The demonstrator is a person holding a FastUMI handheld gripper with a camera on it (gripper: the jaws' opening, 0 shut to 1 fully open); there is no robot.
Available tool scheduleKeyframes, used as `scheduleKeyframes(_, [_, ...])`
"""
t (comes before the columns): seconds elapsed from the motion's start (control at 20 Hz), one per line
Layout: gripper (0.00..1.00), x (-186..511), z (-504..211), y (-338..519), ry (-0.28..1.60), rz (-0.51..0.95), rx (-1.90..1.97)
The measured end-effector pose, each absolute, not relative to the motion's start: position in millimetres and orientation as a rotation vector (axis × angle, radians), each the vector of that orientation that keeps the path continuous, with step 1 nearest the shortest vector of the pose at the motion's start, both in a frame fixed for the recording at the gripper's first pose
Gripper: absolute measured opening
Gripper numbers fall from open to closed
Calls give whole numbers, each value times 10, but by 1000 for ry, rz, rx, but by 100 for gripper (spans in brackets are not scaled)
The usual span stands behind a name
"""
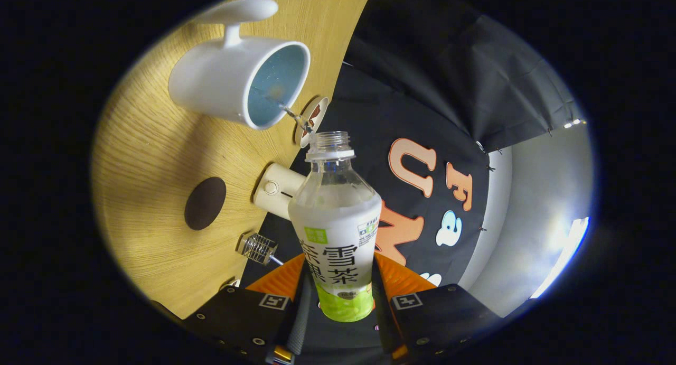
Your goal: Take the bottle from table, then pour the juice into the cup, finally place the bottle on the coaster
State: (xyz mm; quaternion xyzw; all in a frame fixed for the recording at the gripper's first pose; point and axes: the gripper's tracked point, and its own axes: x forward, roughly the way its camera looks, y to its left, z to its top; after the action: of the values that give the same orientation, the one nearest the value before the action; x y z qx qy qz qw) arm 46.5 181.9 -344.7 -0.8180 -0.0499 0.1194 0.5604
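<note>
Plastic bottle (336, 217), clenched in the tool (338, 280), tips its open mouth toward the cup (240, 80)

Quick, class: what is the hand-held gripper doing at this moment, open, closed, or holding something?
Hand-held gripper: closed on the bottle, both fingers pressing its sides, tilted so liquid runs into the cup.

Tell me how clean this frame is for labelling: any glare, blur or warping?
Gripper view: fisheye bends the table edge; glare whitens the wall beyond the bottle; bottle, held between the fingers, and cup are sharp; the thin stream is faint.
</note>
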Motion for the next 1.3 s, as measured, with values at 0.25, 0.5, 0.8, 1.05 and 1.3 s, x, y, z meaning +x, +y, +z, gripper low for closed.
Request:
scheduleKeyframes(0.25, [56, 544, -3327, 1831, -153, 272, -1967])
scheduleKeyframes(0.5, [56, 535, -3276, 1884, -201, 281, -2011])
scheduleKeyframes(0.8, [56, 505, -3228, 1964, -245, 296, -2060])
scheduleKeyframes(1.05, [56, 486, -3167, 2033, -283, 307, -2088])
scheduleKeyframes(1.3, [56, 501, -3117, 2113, -305, 324, -2087])
